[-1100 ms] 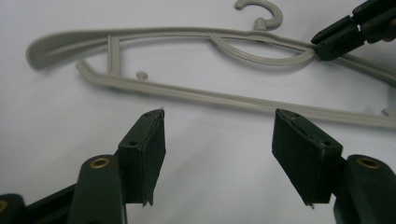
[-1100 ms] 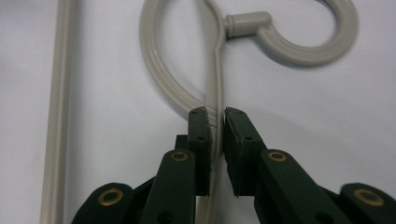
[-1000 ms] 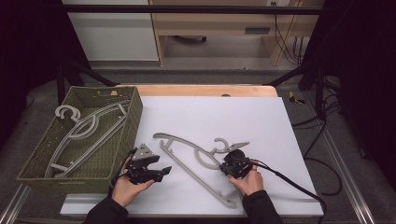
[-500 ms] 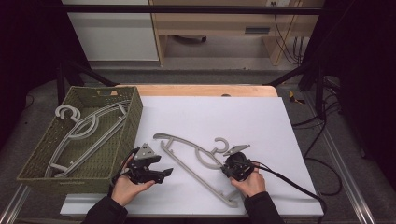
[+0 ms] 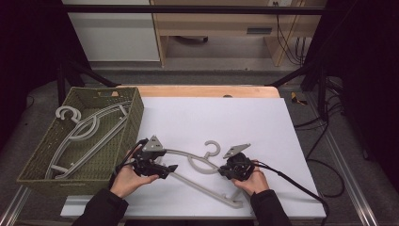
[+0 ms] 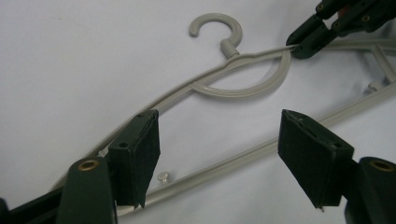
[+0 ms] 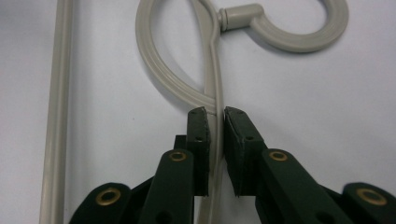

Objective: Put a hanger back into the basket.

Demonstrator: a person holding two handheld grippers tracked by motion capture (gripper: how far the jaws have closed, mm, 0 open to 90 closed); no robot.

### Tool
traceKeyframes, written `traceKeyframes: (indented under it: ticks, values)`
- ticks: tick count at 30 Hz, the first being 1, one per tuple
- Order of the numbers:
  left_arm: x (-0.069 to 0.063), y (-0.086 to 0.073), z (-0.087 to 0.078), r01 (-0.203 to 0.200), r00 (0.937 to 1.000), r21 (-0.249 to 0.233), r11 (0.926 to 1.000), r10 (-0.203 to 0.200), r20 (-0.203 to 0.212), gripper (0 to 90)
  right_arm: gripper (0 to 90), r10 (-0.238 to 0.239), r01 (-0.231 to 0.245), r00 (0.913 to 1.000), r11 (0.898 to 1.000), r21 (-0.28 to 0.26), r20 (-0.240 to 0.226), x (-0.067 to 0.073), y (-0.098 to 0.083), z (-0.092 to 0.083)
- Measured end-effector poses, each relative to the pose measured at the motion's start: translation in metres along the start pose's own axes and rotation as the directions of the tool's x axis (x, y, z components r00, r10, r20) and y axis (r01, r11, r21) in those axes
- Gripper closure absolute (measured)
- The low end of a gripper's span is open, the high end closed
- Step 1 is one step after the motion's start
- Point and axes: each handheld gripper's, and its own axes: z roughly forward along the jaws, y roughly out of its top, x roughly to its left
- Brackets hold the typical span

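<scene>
A grey plastic hanger lies flat on the white table, hook pointing away from me. My right gripper is shut on its upper arm just below the hook; the pads pinch the thin rail from both sides. My left gripper hovers over the hanger's left half. Its jaws have just been opening and stand wide apart. The hanger's two rails pass beneath them, untouched. The right gripper's tips show far off in the left gripper view.
A green woven basket stands at the table's left and holds more grey hangers. The white board's far half is bare. Cables trail off to the right. The table's front edge is close behind both hands.
My left gripper has risen a little and shifted slightly right over the hanger, its jaws wider than before. The right gripper has stayed on the hanger's arm.
</scene>
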Motion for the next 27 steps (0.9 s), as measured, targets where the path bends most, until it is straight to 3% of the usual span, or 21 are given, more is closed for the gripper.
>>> traceKeyframes:
  ticks: [1,6,11,22,25,27]
  values:
    - [0.001,0.002,0.002,-0.01,0.9999,0.008,0.9999,0.01,0.002,29.4,73.9,0.014,-0.014,0.9999,1.0,-0.011,0.007,0.001,0.0,-0.002]
    - [0.009,0.012,0.016,-0.061,0.9981,0.061,0.9963,0.061,0.007,32.0,63.0,-0.003,0.006,0.9997,0.996,-0.089,0.023,0.003,0.001,-0.021]
    - [0.018,0.019,0.037,-0.105,0.9944,0.127,0.9863,0.105,0.013,33.3,54.2,0.009,-0.005,0.9993,0.993,-0.119,0.035,0.008,-0.003,-0.037]
    - [0.041,0.018,0.081,-0.091,0.9957,0.21,0.9735,0.092,0.003,38.1,44.2,0.01,-0.002,0.9988,0.987,-0.161,0.048,0.012,-0.01,-0.05]
    - [0.045,0.015,0.089,-0.097,0.9945,0.241,0.9657,0.104,-0.014,40.9,43.3,0.009,-0.001,0.9987,0.987,-0.161,0.05,0.012,-0.011,-0.051]
    - [0.047,0.014,0.089,-0.093,0.9951,0.237,0.967,0.099,-0.01,44.1,42.9,0.011,-0.002,0.9986,0.987,-0.161,0.053,0.012,-0.011,-0.052]
